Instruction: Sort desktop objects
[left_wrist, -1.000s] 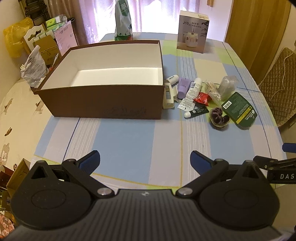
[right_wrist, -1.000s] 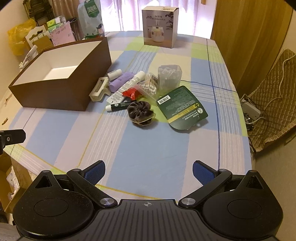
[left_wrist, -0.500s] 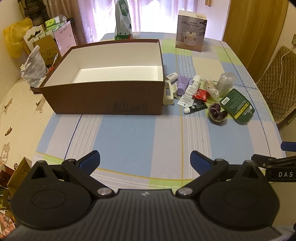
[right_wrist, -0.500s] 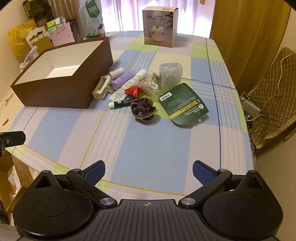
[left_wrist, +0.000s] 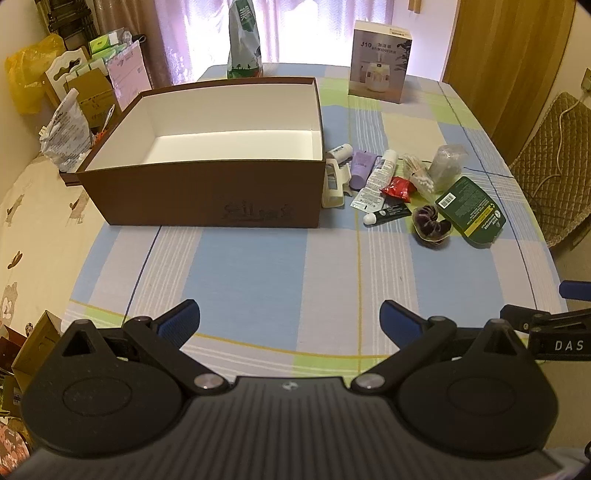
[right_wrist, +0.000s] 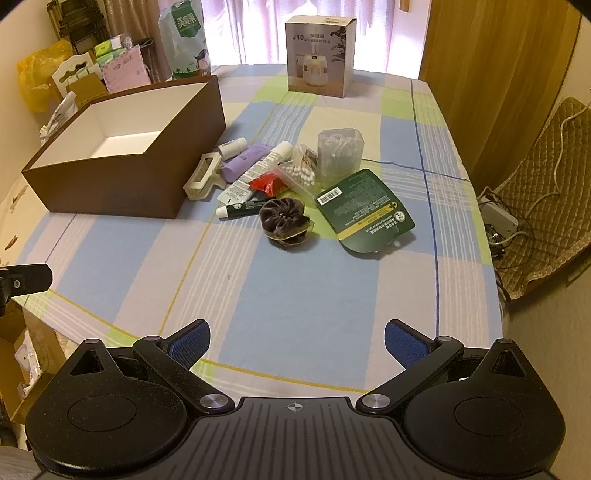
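Both grippers hang empty over the near table edge, with nothing sorted yet.

My left gripper (left_wrist: 290, 314) and right gripper (right_wrist: 297, 334) both have their jaws spread wide and hold nothing. The box (left_wrist: 221, 199) stands empty on the left of the table (left_wrist: 258, 258). The clutter lies in a tight heap just right of it, well ahead of both grippers. I judge the first pick is the step in hand, and I'd take it with the right gripper. The scrunchie (right_wrist: 283, 220) sits at the near edge of the heap, so it is the cleanest start. It is soft, so I'd come down from above and pinch across its middle. The green pack (right_wrist: 364, 210) lies flat and overlaps the heap; I'd leave it until later. The black tube (right_wrist: 242, 209) touches the scrunchie's left side, so I'd keep my fingers clear of it.
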